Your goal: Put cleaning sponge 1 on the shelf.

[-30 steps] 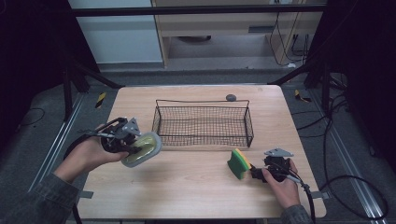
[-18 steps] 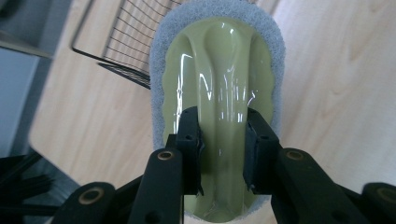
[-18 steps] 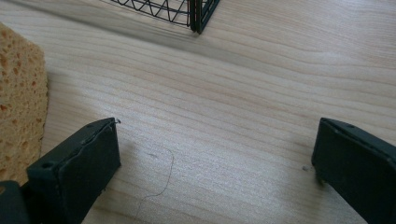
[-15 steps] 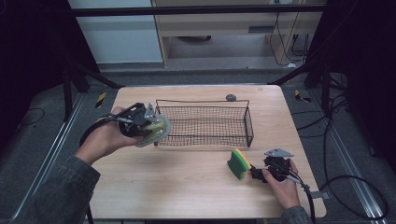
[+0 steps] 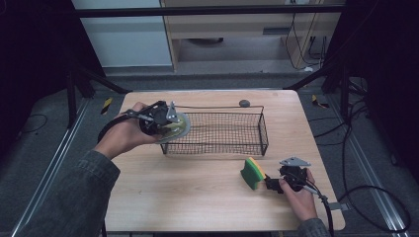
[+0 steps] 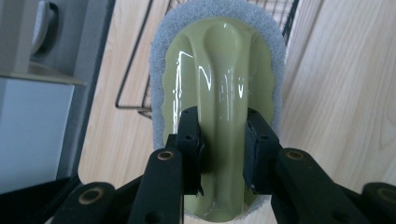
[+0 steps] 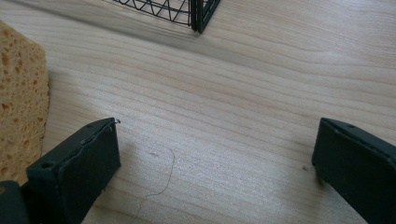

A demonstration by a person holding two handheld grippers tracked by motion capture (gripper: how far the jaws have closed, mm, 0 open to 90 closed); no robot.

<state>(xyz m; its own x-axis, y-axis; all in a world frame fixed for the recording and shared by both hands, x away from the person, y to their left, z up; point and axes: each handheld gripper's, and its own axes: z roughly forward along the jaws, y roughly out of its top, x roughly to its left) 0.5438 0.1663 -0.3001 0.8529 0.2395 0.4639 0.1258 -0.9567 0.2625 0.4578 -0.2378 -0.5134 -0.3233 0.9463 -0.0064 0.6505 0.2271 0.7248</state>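
My left gripper point(image 5: 170, 123) is shut on the glossy olive handle of a scrubber point(image 5: 180, 127) with a grey pad. It holds the scrubber tilted in the air over the left end of the black wire basket point(image 5: 264, 133). In the left gripper view the pads point(image 6: 190, 140) pinch the scrubber's point(image 6: 219, 70) raised handle ridge from both sides. My right gripper point(image 5: 274, 183) rests at the table's front right, open, with bare wood between its jaws point(image 7: 217, 140). A yellow-and-green sponge point(image 5: 251, 173) stands on edge just left of it, outside the left jaw point(image 7: 21, 93).
The basket's corner point(image 7: 198, 11) lies a short way beyond the right gripper. A small dark round object point(image 5: 244, 103) sits at the table's back edge behind the basket. A cable trails from each gripper. Wooden table point(image 5: 197, 197) drops to dark floor on all sides.
The left hand carried the scrubber up and to the right, from the table's left side to the basket's left end. The right gripper and the sponge stayed put.
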